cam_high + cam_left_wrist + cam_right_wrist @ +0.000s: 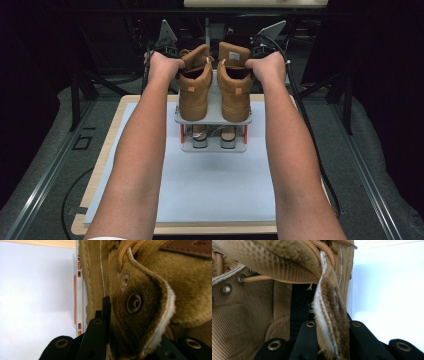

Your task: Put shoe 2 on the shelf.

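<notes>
Two tan suede high-top boots stand side by side on the top shelf of a small grey rack [214,121]. My left gripper [170,50] grips the left boot [194,95] at its ankle opening. In the left gripper view the black jaws of that gripper [130,345] pinch the eyelet flap [140,315] of the collar. My right gripper [262,49] holds the right boot [235,92] the same way. The right gripper view has its jaws [332,340] shut on the collar flap [328,312], one jaw inside the boot.
On the rack's lower shelf sits another pair of footwear [214,136], mostly hidden. The rack stands at the far end of a pale mat [215,190] on a wooden board [100,165]. Dark stands and cables surround the table.
</notes>
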`<state>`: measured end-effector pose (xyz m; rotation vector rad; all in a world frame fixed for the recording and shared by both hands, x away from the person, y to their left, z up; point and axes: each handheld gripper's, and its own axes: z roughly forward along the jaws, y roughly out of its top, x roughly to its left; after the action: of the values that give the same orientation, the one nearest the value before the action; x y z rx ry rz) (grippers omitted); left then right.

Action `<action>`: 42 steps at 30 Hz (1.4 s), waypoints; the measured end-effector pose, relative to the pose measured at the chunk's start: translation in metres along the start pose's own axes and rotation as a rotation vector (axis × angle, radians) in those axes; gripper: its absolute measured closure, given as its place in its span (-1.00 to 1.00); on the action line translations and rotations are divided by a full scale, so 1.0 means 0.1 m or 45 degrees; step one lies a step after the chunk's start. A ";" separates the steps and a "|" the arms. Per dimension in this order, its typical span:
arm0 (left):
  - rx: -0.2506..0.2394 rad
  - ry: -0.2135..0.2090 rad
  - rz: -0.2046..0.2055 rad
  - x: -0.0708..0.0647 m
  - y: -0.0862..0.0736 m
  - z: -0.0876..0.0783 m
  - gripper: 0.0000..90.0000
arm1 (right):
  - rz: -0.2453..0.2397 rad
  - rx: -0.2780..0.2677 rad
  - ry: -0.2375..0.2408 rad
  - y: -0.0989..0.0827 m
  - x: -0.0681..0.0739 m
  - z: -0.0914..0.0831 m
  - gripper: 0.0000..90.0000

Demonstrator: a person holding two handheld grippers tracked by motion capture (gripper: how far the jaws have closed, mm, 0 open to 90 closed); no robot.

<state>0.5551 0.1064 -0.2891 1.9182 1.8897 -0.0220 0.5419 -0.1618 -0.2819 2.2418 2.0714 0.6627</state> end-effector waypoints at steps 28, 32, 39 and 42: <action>-0.060 -0.057 0.067 0.02 -0.03 -0.01 0.52 | -0.084 -0.053 -0.001 -0.01 0.07 -0.01 0.51; -0.071 -0.046 0.079 0.01 -0.03 -0.01 0.44 | -0.079 -0.072 0.007 -0.02 0.08 -0.02 0.49; -0.075 -0.018 0.094 -0.01 -0.03 -0.04 0.33 | -0.087 -0.092 0.021 -0.03 0.06 -0.05 0.48; -0.082 -0.020 0.099 -0.02 -0.04 -0.05 0.24 | -0.095 -0.102 0.023 -0.03 0.06 -0.06 0.42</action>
<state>0.5498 0.1062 -0.2850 1.9410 1.7824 0.0473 0.5374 -0.1573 -0.2759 2.1128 2.0855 0.7489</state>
